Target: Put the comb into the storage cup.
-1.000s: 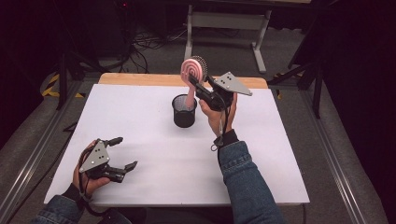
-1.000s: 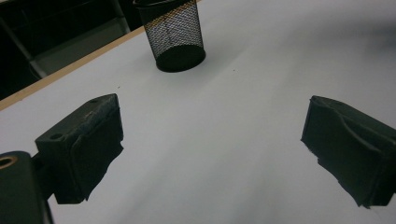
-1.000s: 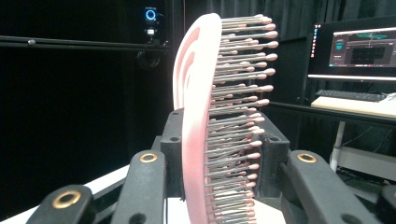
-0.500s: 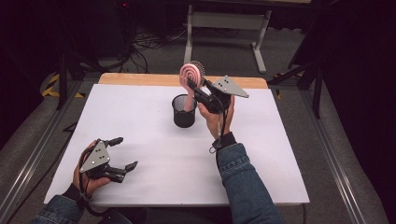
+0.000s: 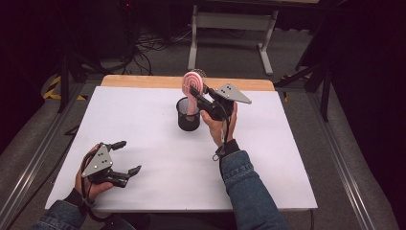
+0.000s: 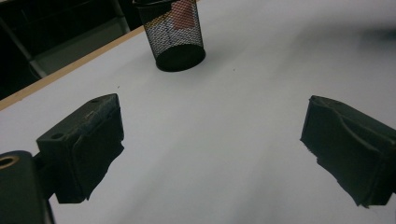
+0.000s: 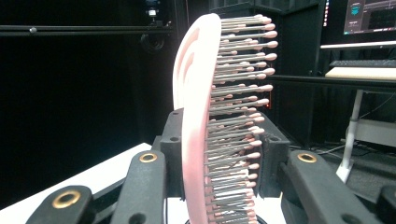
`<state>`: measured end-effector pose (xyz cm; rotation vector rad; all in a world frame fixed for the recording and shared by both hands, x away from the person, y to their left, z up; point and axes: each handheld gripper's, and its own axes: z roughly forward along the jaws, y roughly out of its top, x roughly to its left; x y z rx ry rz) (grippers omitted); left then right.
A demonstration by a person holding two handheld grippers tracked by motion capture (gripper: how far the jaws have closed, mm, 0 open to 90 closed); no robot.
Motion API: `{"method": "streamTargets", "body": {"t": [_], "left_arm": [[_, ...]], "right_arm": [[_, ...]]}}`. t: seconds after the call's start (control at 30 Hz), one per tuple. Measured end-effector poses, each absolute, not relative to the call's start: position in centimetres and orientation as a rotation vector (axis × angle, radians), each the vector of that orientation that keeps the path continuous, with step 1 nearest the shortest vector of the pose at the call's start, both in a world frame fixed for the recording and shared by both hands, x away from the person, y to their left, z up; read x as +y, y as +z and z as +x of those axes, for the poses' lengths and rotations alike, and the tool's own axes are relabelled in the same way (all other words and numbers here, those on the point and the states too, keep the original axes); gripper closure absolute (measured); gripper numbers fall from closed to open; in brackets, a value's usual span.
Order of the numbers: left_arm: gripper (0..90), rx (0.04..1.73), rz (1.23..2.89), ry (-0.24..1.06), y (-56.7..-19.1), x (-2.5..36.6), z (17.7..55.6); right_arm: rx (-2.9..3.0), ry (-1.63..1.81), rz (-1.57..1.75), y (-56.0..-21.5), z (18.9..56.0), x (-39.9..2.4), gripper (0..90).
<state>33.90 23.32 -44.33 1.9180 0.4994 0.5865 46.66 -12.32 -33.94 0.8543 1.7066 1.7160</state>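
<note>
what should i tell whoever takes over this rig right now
Right gripper: shut on the pink round hairbrush with metal bristles, head up, handle dipping into the black wire-mesh cup.
Left gripper: open, holding nothing, resting near the front left of the white table.
Cup: upright, far centre of the table.
Done: brush gripped and lined up over the cup.
Left: probably lower it in, release, back the gripper away.

Denim sleeves (image 5: 249, 184), apparently black grippers (image 5: 125, 156)

No text, label or number can be read anywhere (the far monitor (image 7: 370, 21) is a blur)
</note>
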Motion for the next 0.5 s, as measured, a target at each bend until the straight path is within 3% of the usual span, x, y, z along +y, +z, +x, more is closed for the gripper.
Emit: {"method": "streamTargets", "body": {"t": [0.5], "left_arm": [[6.7,0.503,1.917,0.595,-44.3,23.3,33.9]], "right_arm": [[1.745,1.710,0.888,-36.1,46.8,-12.0,63.6]]}}
